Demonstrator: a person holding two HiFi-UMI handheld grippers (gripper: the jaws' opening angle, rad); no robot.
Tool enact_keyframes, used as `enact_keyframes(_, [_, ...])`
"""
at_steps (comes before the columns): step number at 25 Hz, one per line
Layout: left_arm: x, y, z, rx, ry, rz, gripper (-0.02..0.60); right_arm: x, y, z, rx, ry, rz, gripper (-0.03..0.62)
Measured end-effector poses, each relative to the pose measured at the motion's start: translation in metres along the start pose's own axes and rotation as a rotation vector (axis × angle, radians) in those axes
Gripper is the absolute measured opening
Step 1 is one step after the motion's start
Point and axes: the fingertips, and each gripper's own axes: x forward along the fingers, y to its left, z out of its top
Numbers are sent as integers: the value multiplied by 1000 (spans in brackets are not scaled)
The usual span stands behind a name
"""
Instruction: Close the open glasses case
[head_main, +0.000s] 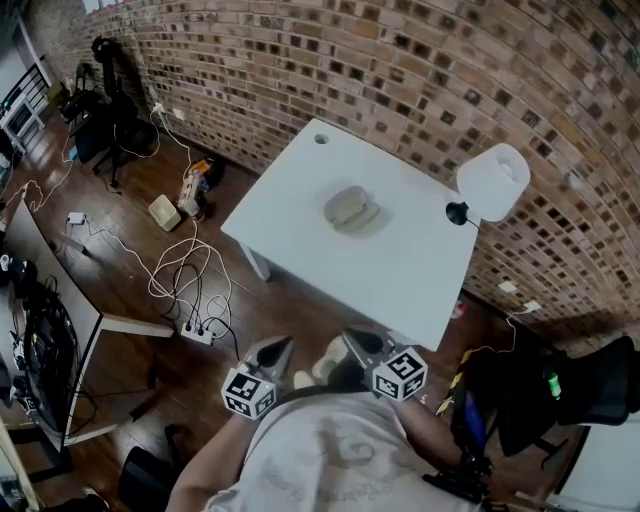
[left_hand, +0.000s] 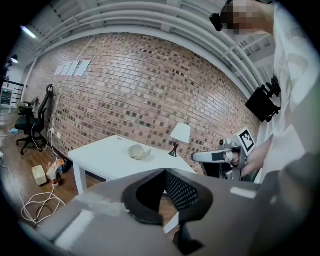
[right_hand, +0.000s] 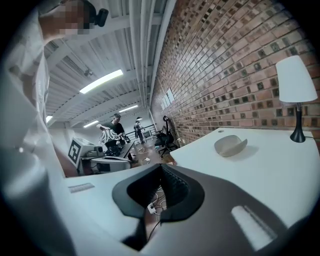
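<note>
The open glasses case, pale grey with its lid raised, lies in the middle of the white table. It also shows in the left gripper view as the case and in the right gripper view as the case. Both grippers hang off the table's near edge, well short of the case. My left gripper and right gripper point toward the table side by side. The left gripper has its jaws together with nothing in them. The right gripper is shut and holds nothing as well.
A white-shaded lamp stands at the table's right corner by the brick wall. Cables and a power strip lie on the wooden floor to the left. A black chair stands at the right. People stand far back in the room.
</note>
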Motion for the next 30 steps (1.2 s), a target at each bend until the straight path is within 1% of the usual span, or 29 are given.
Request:
enact_keyframes(4, [20,-1,4,-19,-4,-16,6,12,-6,-1,5,20,30,8])
enact_keyframes(7, [29,3,7,1,20,-24,6,29,-16,2,10,31,54,8])
enact_keyframes(10, [37,23,12,12,42,0,6,50,-23,11,3,34,99,8])
enact_keyframes(13, [56,45,22,27,60,19,6,69,-41,23,14,28,117,8])
enact_keyframes(16, [83,51,37,83,86,-12,6,81,-63,35,27,23,116,8])
enact_keyframes(19, [113,60,57,109,97,-39,6,90,-85,50,36,8,108,8])
enact_keyframes(22, [143,63,74,119,104,-66,6,92,-106,62,48,-9,96,8])
enact_keyframes(26, [175,65,80,134,139,-106,6,94,-130,67,63,-21,78,8])
enact_keyframes(28, [186,68,84,128,148,-109,6,94,-141,68,74,-27,68,8])
enact_keyframes(30, [195,77,91,110,148,-93,6,95,-152,69,86,-31,57,8])
